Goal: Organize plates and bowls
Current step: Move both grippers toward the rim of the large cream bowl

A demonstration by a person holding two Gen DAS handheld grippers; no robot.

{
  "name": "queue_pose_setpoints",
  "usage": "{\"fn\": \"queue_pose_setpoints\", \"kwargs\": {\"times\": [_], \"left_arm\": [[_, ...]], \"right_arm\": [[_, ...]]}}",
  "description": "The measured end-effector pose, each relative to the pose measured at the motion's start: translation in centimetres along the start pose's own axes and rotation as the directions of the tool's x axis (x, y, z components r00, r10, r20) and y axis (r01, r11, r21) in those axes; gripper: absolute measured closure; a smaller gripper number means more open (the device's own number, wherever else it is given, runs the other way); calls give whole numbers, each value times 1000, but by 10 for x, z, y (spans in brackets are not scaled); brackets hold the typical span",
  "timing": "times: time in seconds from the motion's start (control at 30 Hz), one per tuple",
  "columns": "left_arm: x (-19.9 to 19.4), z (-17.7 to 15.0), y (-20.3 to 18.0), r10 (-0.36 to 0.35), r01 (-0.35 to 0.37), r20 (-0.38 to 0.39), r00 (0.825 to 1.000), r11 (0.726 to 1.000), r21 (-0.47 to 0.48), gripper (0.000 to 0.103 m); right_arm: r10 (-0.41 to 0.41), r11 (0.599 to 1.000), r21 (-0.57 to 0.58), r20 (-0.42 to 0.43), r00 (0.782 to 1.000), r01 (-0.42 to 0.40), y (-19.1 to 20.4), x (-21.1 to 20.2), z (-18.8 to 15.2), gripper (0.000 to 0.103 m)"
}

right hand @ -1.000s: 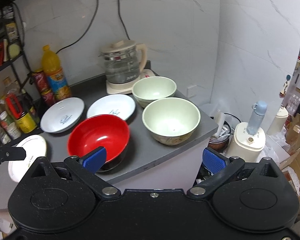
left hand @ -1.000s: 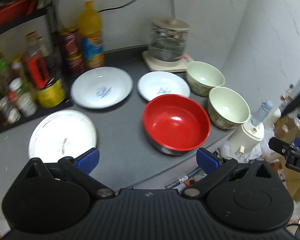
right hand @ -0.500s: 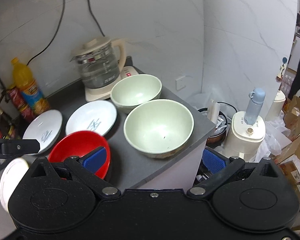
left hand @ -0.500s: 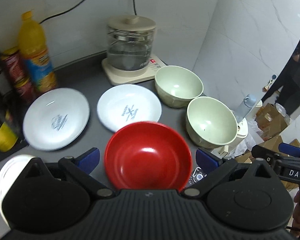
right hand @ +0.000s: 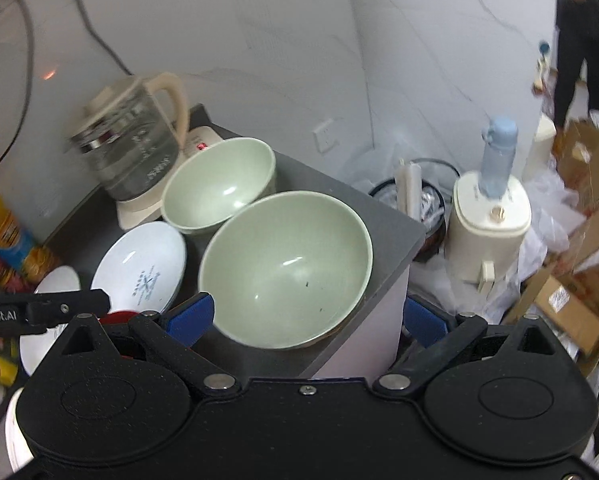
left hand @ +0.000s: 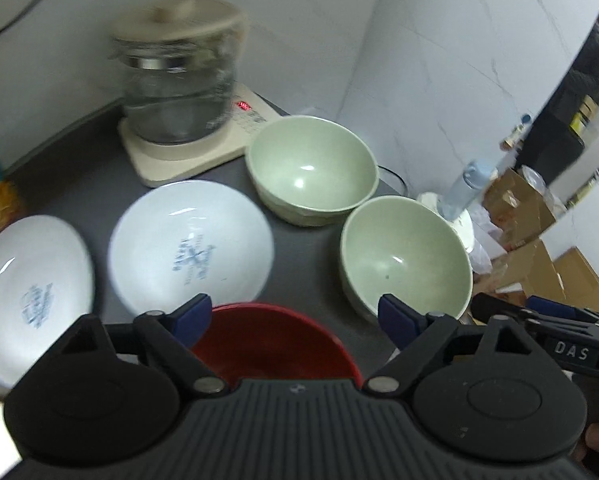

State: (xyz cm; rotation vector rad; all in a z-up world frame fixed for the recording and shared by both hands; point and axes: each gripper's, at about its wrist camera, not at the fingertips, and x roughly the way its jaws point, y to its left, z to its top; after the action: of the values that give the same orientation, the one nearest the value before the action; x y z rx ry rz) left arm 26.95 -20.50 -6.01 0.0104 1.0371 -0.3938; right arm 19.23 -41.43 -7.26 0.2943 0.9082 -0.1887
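Note:
A red bowl (left hand: 271, 344) sits on the grey counter (left hand: 303, 252), just under my open left gripper (left hand: 295, 318). Beyond it lie two white plates with blue marks (left hand: 191, 248) (left hand: 31, 292). Two pale green bowls stand to the right, one far (left hand: 311, 168) and one near the counter's edge (left hand: 405, 260). My right gripper (right hand: 307, 318) is open, its blue fingertips on either side of the near green bowl (right hand: 287, 264), with nothing held. The far green bowl (right hand: 219, 188), a white plate (right hand: 143, 268) and a sliver of the red bowl (right hand: 119, 316) lie behind and to the left.
A glass kettle (left hand: 179, 88) on its cream base stands at the back wall. The counter (right hand: 379, 216) ends just right of the near bowl. Below stand a white appliance (right hand: 487, 220) with a blue bottle (right hand: 495, 160), and cardboard boxes (right hand: 571, 304). A person (right hand: 583, 20) stands far right.
Both grippers moved forward and to the right. The left one now hangs over the red bowl, and the right one has closed in on the near green bowl. Both stayed open.

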Motion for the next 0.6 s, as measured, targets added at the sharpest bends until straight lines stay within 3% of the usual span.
{"fn": "queue_pose_setpoints", "kwargs": {"times": [0.17,0.33,0.47,0.6], "left_arm": [[30,17,-7,-39,41,-42,998,999,29,27],[56,28,-12,-69,72,-68,995,996,47,39],[76,33,-15,-97,102,-109,989,994,36,51],[93,35,-19,-110,114,-136,985,993,22,56]], "right_arm": [[-16,998,66,-18,1000,17,-8,18,3,15],[-30,993,110,-37,999,34,-16,35,4,38],[-35,989,142,-46,998,41,-20,47,5,47],[-39,986,159,-61,997,48,-22,59,8,56]]}}
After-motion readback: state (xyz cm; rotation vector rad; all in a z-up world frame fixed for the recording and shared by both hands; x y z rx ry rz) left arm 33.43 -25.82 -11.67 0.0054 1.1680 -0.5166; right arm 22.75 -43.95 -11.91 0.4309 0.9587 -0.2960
